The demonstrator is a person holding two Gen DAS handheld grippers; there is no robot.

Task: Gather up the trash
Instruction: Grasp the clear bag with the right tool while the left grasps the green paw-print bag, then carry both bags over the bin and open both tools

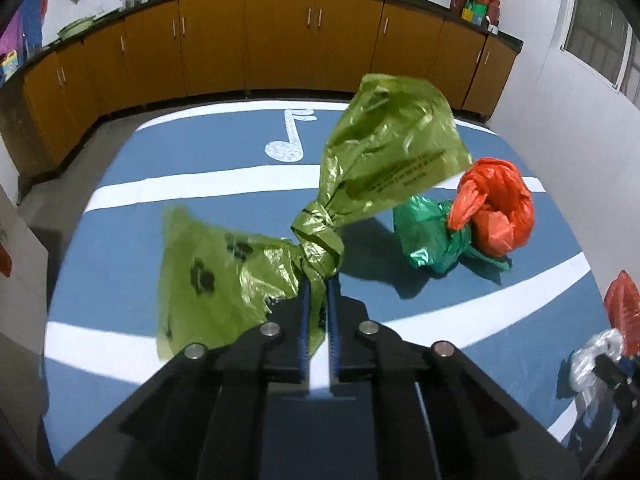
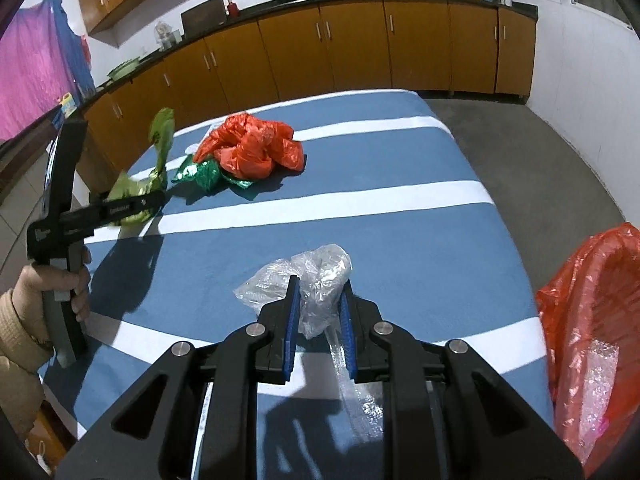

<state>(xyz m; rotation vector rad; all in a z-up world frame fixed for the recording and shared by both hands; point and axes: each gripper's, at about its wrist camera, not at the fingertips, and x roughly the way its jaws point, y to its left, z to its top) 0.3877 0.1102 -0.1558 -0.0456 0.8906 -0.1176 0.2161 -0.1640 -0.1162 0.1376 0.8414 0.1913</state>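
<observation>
My left gripper (image 1: pixel 319 280) is shut on a knotted olive-green plastic bag (image 1: pixel 384 152) and holds it above the blue striped bed (image 1: pixel 200 168). The bag also shows in the right wrist view (image 2: pixel 160 136), with the left gripper (image 2: pixel 156 200) at the left. My right gripper (image 2: pixel 320 284) is shut on a crumpled clear plastic bag (image 2: pixel 320 268) just above the bed (image 2: pixel 400 232). A crumpled orange bag (image 1: pixel 500 208) (image 2: pixel 252 148) and a dark green bag (image 1: pixel 432 236) (image 2: pixel 204 176) lie together on the bed. An orange-lined basket (image 2: pixel 592 320) stands at the bed's right edge.
Orange-brown cabinets (image 1: pixel 280 52) (image 2: pixel 360 48) under a dark counter run along the far wall. Grey floor (image 2: pixel 520 128) lies right of the bed. A white wall with a window (image 1: pixel 600 32) is at the right. Pink and blue cloths (image 2: pixel 36 76) hang at the left.
</observation>
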